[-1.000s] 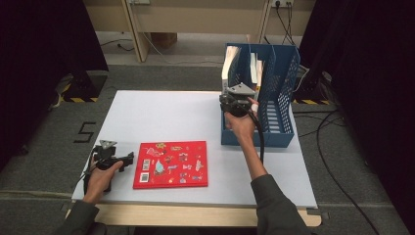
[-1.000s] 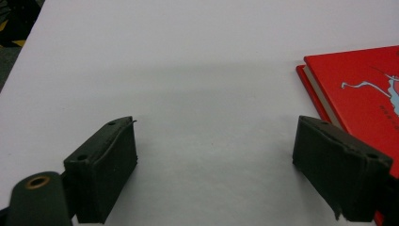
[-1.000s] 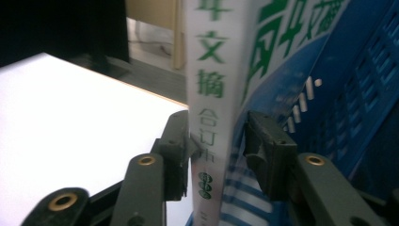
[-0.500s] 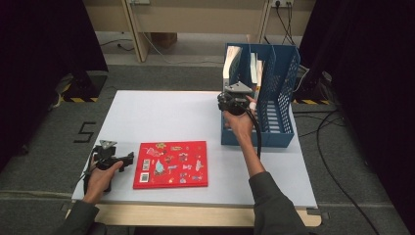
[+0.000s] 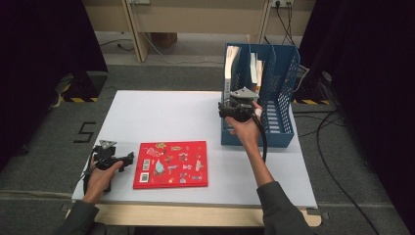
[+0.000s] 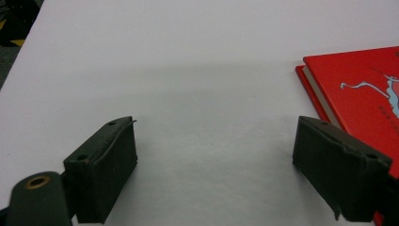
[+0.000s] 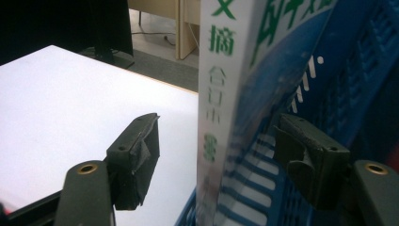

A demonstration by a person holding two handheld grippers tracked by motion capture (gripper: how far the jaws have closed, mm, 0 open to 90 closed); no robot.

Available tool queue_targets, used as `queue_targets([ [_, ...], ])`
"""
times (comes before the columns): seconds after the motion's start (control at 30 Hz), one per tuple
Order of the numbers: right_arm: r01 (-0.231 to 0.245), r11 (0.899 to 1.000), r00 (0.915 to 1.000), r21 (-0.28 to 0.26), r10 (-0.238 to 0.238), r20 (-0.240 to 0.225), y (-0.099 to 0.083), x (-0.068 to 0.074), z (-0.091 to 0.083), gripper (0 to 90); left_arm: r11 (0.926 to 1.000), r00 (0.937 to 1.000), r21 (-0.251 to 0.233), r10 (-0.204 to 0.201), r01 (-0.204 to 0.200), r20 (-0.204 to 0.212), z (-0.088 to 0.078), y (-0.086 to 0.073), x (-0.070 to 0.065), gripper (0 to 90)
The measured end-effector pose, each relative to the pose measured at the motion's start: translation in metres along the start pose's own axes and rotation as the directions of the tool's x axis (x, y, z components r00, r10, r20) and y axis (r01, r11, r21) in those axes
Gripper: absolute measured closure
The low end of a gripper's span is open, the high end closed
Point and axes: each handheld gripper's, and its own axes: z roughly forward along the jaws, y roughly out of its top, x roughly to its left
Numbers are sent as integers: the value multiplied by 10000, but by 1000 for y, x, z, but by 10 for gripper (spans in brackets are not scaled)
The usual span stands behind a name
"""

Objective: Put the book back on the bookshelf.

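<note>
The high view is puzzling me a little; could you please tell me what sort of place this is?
Probably a lab or studio set up for recording: a white table stands on grey carpet between dark curtains, with floor cables and a taped mark beside it.

Upright white-spined book (image 7: pixel 219 108): top and foot cropped, lettering blurred close up; its lower part hidden inside the blue mesh plastic file rack (image 5: pixel 281 105).

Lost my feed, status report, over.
Right gripper jaws just opened, white-spined book between them, upright in blue rack. Left gripper open beside red book. Nothing obstructing.
</note>
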Motion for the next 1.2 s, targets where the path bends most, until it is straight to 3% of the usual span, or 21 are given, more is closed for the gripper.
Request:
queue_targets([
  [0.07, 74, 10000, 9999, -46, -74, -76, -2, 0, -4, 310, 10000, 10000, -2, -1, 1, 12, 0, 0, 0, 132],
  [0.1, -34, 9999, 9989, -140, 27, -461, -6, 3, -12, 307, 10000, 10000, -7, 2, -2, 11, 0, 0, 0, 132],
  [0.23, -9, 9999, 9970, -148, -2, -774, -12, 6, -25, 302, 10000, 10000, 26, 40, -40, -24, 0, 0, 0, 130],
  [0.33, -217, 9998, 9881, 13, 217, -1521, -27, 15, -37, 290, 10000, 10000, 34, 37, -37, 4, 0, 0, 0, 129],
  [0.37, -217, 9998, 9881, 13, 217, -1521, -27, 15, -37, 290, 10000, 10000, 34, 37, -37, 4, 0, 0, 0, 128],
  [0.5, -534, 9985, 9714, 85, 539, -2311, -51, 25, -47, 290, 10000, 10000, 51, 55, -55, 15, 0, 0, 0, 125],
  [0.6, -667, 9974, 9662, 283, 716, -2476, -61, 27, -49, 286, 10000, 10000, 56, 80, -81, 30, 0, 0, 0, 125],
  [0.77, -1486, 9835, 9380, 1036, 1733, -3001, -90, 25, -49, 281, 9996, 9994, 30, 297, -298, 203, -2, -1, -2, 135],
  [1.0, -1700, 9745, 9271, 1467, 2086, -3114, -112, 26, -49, 224, 9987, 9978, 87, 507, -511, 425, -6, -4, -3, 135],
  [1.03, -1616, 9761, 9270, 1453, 2006, -3168, -114, 27, -49, 207, 9984, 9973, 62, 559, -563, 472, -7, -5, -2, 135],
  [1.07, -1488, 9787, 9211, 1413, 1892, -3402, -117, 29, -49, 183, 9980, 9967, 57, 620, -624, 528, -8, -6, -3, 135],
  [1.2, -1418, 9782, 9188, 1519, 1871, -3474, -120, 34, -50, 171, 9975, 9956, 110, 686, -694, 632, -11, -8, -3, 135],
])
